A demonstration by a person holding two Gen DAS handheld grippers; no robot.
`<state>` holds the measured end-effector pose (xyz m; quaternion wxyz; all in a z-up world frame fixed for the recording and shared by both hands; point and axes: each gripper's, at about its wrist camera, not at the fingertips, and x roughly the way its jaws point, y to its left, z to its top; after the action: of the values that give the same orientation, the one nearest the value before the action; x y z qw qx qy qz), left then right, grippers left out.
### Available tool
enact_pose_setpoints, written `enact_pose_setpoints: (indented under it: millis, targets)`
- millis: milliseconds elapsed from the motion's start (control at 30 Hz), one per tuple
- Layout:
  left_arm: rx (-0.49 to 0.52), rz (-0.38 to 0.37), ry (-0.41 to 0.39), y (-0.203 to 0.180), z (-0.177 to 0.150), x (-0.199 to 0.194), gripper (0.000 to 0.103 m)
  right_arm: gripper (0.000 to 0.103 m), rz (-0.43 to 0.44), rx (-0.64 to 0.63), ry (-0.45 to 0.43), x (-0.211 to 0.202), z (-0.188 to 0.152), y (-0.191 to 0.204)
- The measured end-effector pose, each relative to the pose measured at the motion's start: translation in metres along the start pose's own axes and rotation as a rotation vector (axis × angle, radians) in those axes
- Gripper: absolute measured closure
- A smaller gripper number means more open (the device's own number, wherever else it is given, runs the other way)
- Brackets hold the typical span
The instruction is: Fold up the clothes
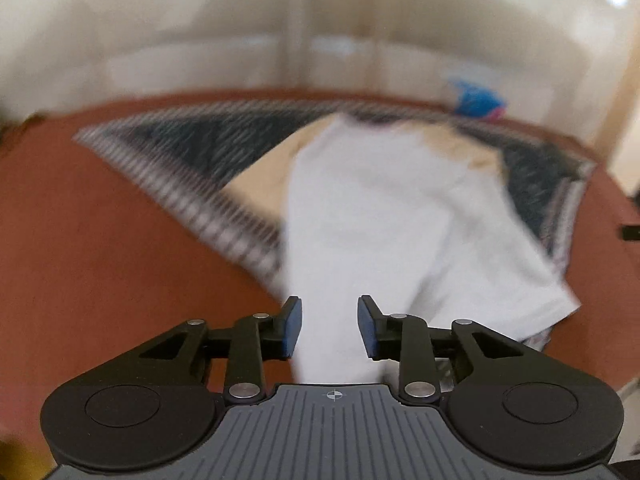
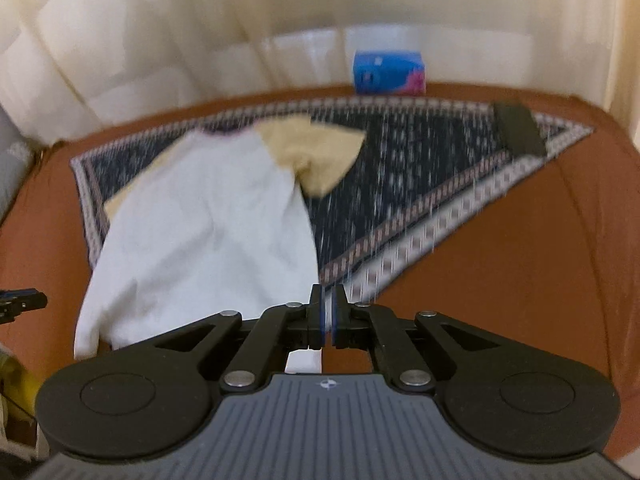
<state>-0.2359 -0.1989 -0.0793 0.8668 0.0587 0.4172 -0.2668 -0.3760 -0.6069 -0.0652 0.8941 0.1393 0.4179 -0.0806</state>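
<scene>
Jaws: your left gripper (image 1: 330, 328) half open, nothing pinched; right gripper (image 2: 328, 316) clamped on hem of white shirt (image 2: 208, 216). Shirt sprawls over patterned mat (image 2: 400, 168) on brown surface (image 2: 520, 260). Soft, light, floppy cloth; grab free hem corner, not middle.

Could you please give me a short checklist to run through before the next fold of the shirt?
1. Right claw gripping the white shirt: ok, its jaws are shut with a strip of cloth showing just behind them.
2. Left claw gripping the shirt: not ok, its jaws stand apart, nothing pinched.
3. Shirt lying flat: not ok, the yellow sleeve is bunched.
4. Shirt fully on the patterned mat: not ok, its near edge hangs over the brown table.
5. Blue box clear of the shirt: ok.
</scene>
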Motion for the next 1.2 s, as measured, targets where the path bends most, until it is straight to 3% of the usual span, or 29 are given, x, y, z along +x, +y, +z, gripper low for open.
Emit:
enact_pose_setpoints:
  millis: [167, 300, 367, 500, 667, 867, 967, 1000, 1033, 1067, 1100, 1200]
  targets:
    - [0.098, -0.187, -0.050, -0.048, 0.041, 0.034, 0.049, 0.091, 0.032, 0.033, -0.058, 0.022, 0.042, -0.006]
    - [0.180, -0.201, -0.062, -0.091, 0.076, 0.078, 0.047, 0.073, 0.075, -0.025, -0.105, 0.052, 0.078, -0.015]
    - [0.196, -0.192, -0.043, -0.112, 0.089, 0.103, 0.041, 0.069, 0.106, -0.044, -0.107, 0.077, 0.098, -0.024]
    - [0.276, -0.134, -0.023, -0.161, 0.102, 0.151, 0.041, 0.068, 0.164, -0.033, -0.069, 0.141, 0.131, -0.051]
    - [0.386, -0.040, -0.005, -0.218, 0.106, 0.212, 0.041, 0.064, 0.209, -0.026, -0.026, 0.213, 0.148, -0.073]
    - [0.480, 0.018, 0.019, -0.236, 0.100, 0.243, 0.041, 0.063, 0.215, -0.032, 0.009, 0.255, 0.144, -0.078]
    - [0.472, 0.015, 0.034, -0.234, 0.102, 0.249, 0.041, 0.063, 0.232, -0.053, -0.004, 0.258, 0.144, -0.077]
    - [0.471, 0.013, 0.041, -0.233, 0.102, 0.251, 0.053, 0.064, 0.243, -0.056, 0.000, 0.259, 0.145, -0.077]
    - [0.472, 0.011, 0.054, -0.232, 0.102, 0.254, 0.069, 0.078, 0.256, -0.059, 0.008, 0.260, 0.145, -0.076]
    - [0.467, 0.015, 0.068, -0.231, 0.103, 0.257, 0.095, 0.097, 0.270, -0.061, 0.022, 0.261, 0.146, -0.076]
    - [0.458, 0.022, 0.080, -0.229, 0.105, 0.259, 0.099, 0.102, 0.276, -0.061, 0.028, 0.261, 0.147, -0.075]
    - [0.384, -0.016, 0.068, -0.222, 0.116, 0.251, 0.102, 0.102, 0.282, -0.049, -0.043, 0.241, 0.155, -0.079]
